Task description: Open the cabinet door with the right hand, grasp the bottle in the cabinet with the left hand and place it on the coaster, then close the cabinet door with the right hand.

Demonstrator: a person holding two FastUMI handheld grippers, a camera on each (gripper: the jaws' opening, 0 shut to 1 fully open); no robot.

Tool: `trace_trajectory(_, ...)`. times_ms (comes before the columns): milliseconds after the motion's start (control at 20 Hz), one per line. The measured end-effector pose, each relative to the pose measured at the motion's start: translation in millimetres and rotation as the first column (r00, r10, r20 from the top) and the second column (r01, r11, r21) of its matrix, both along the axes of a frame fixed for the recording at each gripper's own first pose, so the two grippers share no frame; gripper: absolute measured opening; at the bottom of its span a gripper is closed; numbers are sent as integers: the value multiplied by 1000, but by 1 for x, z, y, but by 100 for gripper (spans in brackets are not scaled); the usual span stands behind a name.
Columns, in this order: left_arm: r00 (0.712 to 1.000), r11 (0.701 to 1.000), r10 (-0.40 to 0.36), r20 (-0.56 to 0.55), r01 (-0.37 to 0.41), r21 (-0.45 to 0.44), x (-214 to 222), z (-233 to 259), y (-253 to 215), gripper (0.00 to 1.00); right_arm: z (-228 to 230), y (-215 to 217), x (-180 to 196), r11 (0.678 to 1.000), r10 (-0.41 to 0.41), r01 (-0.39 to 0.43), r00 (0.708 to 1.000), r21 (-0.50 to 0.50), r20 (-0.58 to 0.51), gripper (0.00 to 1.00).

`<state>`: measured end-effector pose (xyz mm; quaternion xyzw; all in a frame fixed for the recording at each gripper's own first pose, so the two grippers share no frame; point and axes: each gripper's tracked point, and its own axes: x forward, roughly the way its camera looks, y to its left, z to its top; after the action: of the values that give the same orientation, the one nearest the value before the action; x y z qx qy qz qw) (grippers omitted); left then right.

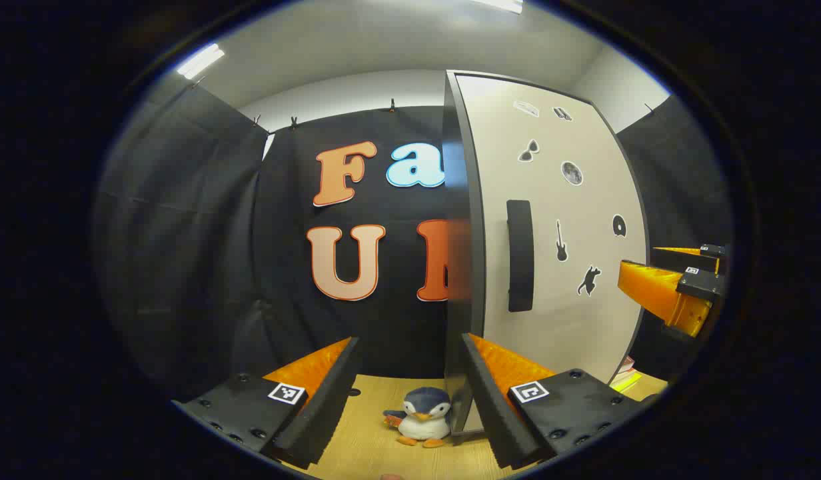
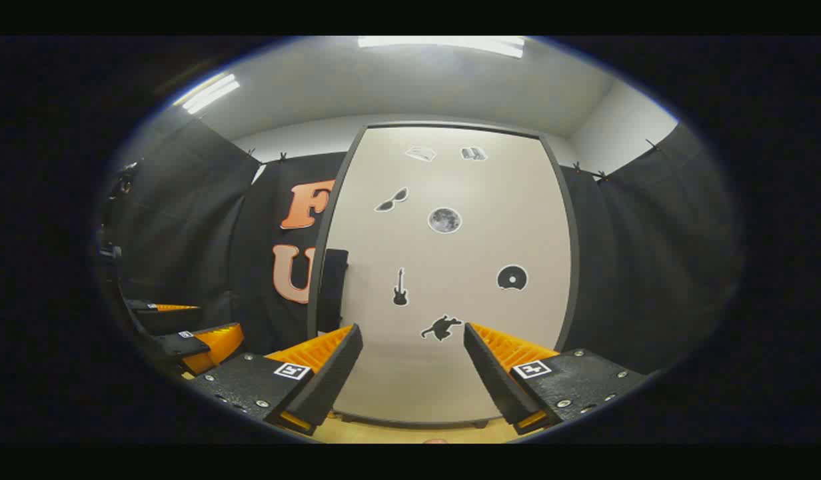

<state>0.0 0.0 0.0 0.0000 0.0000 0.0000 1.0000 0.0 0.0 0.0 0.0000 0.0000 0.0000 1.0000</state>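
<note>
The cabinet stands on the wooden table with its pale, sticker-covered door (image 2: 450, 267) closed flat against the dark frame. A black vertical handle (image 2: 332, 290) runs along the door's left edge, and the same handle (image 1: 520, 255) is seen in the left gripper view. What is inside the cabinet is hidden. My right gripper (image 2: 412, 328) is open and faces the lower middle of the door, a short way off it and to the right of the handle. My left gripper (image 1: 410, 340) is open and holds nothing, aimed at the cabinet's left front corner. The right gripper (image 1: 640, 261) hangs in front of the door's right side.
A small penguin plush (image 1: 424, 417) sits on the wooden table (image 1: 364, 440) by the cabinet's left front corner. A few books (image 1: 627, 377) lie to the right of the cabinet's base. Black cloth walls close the booth behind and at both sides.
</note>
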Motion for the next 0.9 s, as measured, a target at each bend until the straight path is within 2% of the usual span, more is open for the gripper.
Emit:
trace_trajectory(100, 1000, 1000, 12, -5, -12, -10, 0, 1, 2, 99, 0, 1, 1, 1000, 8, -8, 1000, 30, -8, 94)
trace_trajectory(150, 1000, 1000, 12, -13, -12, 0, -2, -1, 3, 96, -1, 2, -1, 999, 10, -10, 1000, 39, -11, 94)
trace_trajectory(250, 1000, 1000, 2, -18, -2, 13, -3, 0, 3, 96, -1, 4, -2, 999, 5, -5, 1000, 33, -8, 94)
trace_trajectory(450, 996, 998, -56, -66, 55, -9, 0, -8, -2, 96, -4, 14, 1, 996, -35, 35, 999, -88, -6, 95)
trace_trajectory(500, 995, 998, -68, -75, 67, -18, 1, -9, -3, 99, -5, 18, 3, 994, -43, 42, 999, -104, -5, 95)
trace_trajectory(550, 994, 997, -76, -79, 74, -26, 2, -10, -2, 96, -6, 25, 3, 993, -40, 40, 999, -108, -3, 95)
trace_trajectory(700, 993, 996, -88, -82, 86, -32, 6, -12, 5, 99, -9, 42, 11, 997, -27, 26, 1000, -72, -8, 95)
trace_trajectory(900, 993, 995, -90, -70, 87, -40, 10, -8, 21, 96, -15, 57, 21, 1000, -15, 14, 999, -25, -36, 95)
